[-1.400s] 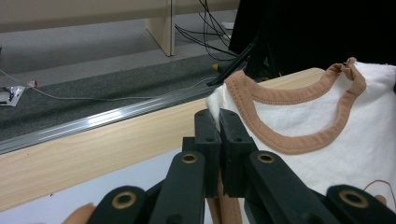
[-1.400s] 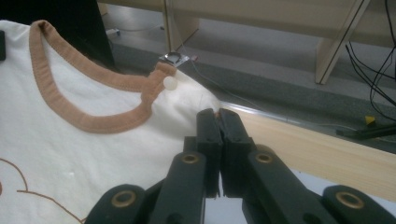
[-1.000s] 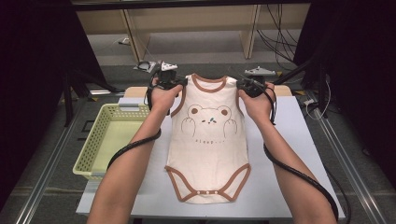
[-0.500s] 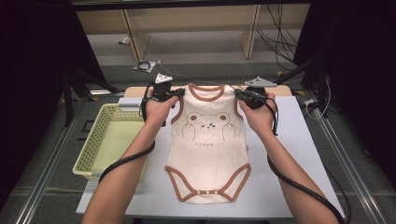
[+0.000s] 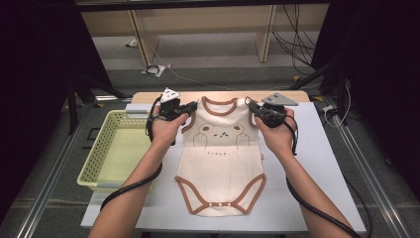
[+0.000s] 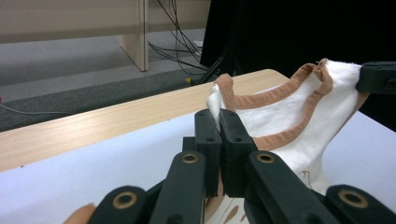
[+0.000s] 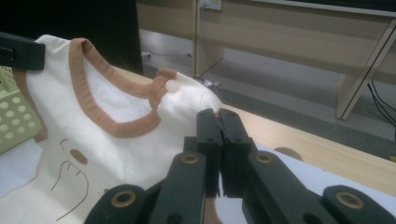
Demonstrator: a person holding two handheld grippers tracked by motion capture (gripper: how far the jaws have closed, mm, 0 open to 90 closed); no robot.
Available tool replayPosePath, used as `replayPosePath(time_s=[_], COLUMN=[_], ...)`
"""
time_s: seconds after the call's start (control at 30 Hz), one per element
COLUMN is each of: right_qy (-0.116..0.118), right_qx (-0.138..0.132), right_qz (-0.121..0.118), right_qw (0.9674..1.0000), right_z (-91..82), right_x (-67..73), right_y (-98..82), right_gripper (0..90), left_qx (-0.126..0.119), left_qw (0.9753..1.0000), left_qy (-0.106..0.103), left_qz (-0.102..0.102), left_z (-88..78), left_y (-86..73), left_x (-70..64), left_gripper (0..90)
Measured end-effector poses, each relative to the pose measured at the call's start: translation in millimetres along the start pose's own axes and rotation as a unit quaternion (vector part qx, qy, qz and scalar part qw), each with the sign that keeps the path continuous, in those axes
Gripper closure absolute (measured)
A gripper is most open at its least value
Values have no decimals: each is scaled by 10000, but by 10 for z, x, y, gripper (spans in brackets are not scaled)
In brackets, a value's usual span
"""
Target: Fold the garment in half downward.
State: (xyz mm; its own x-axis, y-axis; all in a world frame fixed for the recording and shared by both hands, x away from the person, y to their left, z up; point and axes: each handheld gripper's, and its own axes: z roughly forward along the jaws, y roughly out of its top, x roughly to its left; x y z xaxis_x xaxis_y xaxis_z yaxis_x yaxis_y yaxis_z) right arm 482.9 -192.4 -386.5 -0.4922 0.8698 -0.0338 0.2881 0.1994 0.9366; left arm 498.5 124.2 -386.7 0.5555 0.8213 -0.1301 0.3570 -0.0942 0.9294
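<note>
**Baby bodysuit held up by both shoulders over a white tabletop**

White tabletop with a pale wooden strip along its far edge, set in a dim room with a grey floor, wooden furniture legs and loose cables beyond it. A person's two bare forearms come in from the near side, each hand holding a black gripper.

The left gripper has its jaws closed tight, with no gap showing, pinched on the left shoulder of a cream baby bodysuit. In the left gripper view a tuft of white cloth and brown trim sticks up from between the jaw tips. The right gripper likewise has its jaws pressed together on the other shoulder; in the right gripper view the cream cloth bunches just at the jaw tips, beside a round snap on the brown neckline.

The bodysuit sits at the middle of the tabletop, between the two hands. Its long axis runs from far to near: the brown-trimmed neck opening points away from the person, and the snap-fastened crotch end points toward them and lies flat on the tabletop. The shoulders are lifted slightly by the grippers. A bear face printed in brown faces up on the chest.

A yellow-green plastic basket stands just left of the bodysuit, at the tabletop's left edge.
</note>
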Motion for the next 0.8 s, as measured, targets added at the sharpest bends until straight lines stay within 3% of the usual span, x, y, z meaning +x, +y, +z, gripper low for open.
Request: replayPosePath(time_s=[0.07, 0.53, 0.8], right_qy=[7, 32, 46], right_qx=[-10, -79, -57], right_qz=[-11, -66, -119], right_qw=[10000, 9999, 9999], right_z=[-23, -153, -201], right_x=[0, 62, 81], right_y=[-25, -182, -243], right_gripper=[887, 887, 887], left_qx=[-20, -189, -207], left_qw=[9999, 9997, 9996], left_qy=[29, -148, -189], left_qz=[101, -78, -11], left_z=[-31, -194, -261], left_y=[-32, -201, -232], left_x=[-12, -48, -94], left_gripper=[872, 872, 872])
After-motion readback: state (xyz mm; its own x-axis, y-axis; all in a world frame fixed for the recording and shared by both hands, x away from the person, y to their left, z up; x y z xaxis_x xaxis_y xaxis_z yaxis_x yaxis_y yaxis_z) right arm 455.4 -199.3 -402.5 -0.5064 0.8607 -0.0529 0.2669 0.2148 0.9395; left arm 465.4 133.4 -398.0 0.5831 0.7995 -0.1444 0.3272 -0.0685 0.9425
